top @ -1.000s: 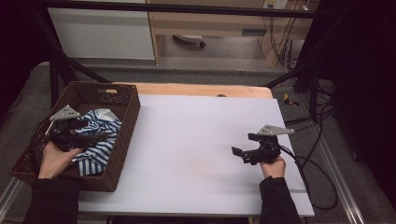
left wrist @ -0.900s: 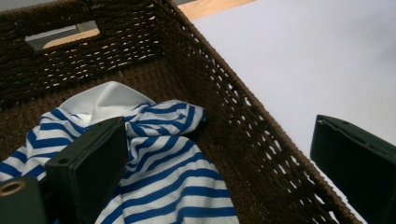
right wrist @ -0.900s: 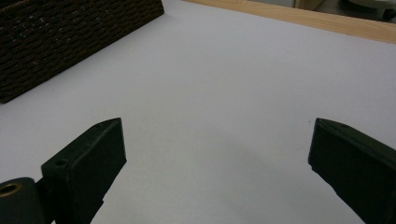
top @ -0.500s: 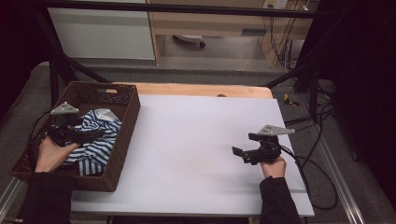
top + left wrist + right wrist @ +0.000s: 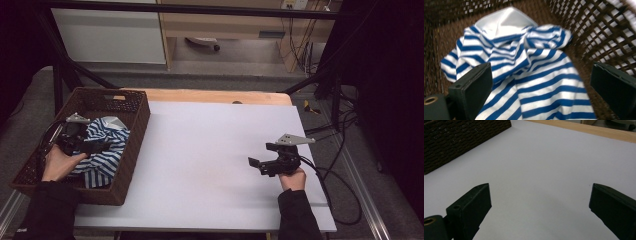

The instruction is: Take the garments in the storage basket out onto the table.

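On the worktop: a white sheet (image 5: 210,160) covers most of your worktop (image 5: 200,96), with a strip of bare wood along the far edge.
Room: dark frame bars, pale cabinets and a floor with loose cables lie beyond the far edge.
Basket: your dark woven basket (image 5: 131,150) sits at the left end of the white sheet.
Shirt: a blue-and-white striped shirt (image 5: 544,82) lies crumpled inside the basket, with a plain white patch at its far end.
Left gripper: your left gripper (image 5: 87,145) is down in the basket, jaws spread wide over the shirt, nothing pinched between them.
Right gripper: your right gripper (image 5: 260,164) is low over the bare white sheet near the right edge, jaws wide apart and holding nothing.
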The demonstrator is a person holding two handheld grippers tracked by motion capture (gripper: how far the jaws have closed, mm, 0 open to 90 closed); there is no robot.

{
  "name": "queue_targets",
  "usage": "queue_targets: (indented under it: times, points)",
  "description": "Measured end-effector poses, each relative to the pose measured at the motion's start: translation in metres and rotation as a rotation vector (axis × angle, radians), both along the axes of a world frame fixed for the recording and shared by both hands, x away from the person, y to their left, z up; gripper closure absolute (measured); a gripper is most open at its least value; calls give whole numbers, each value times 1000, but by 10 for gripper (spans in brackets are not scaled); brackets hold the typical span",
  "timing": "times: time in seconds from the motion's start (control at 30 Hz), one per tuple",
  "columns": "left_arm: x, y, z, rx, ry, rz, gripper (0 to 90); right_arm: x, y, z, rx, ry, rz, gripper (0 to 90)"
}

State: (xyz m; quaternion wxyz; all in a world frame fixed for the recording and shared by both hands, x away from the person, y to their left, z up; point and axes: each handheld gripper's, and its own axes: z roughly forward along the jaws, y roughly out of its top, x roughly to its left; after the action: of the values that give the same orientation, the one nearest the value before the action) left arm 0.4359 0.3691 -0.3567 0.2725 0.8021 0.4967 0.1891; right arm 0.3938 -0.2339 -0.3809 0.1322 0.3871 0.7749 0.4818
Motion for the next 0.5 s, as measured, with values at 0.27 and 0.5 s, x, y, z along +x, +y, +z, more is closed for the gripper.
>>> queue_targets:
  times: [0.27,0.5]
  points:
    - [6,-1,-8,49,47,31,56,0,0,0,0,-3,-3,45]
    - [14,-1,-21,115,119,73,77,-1,-1,1,2,-8,-2,45]
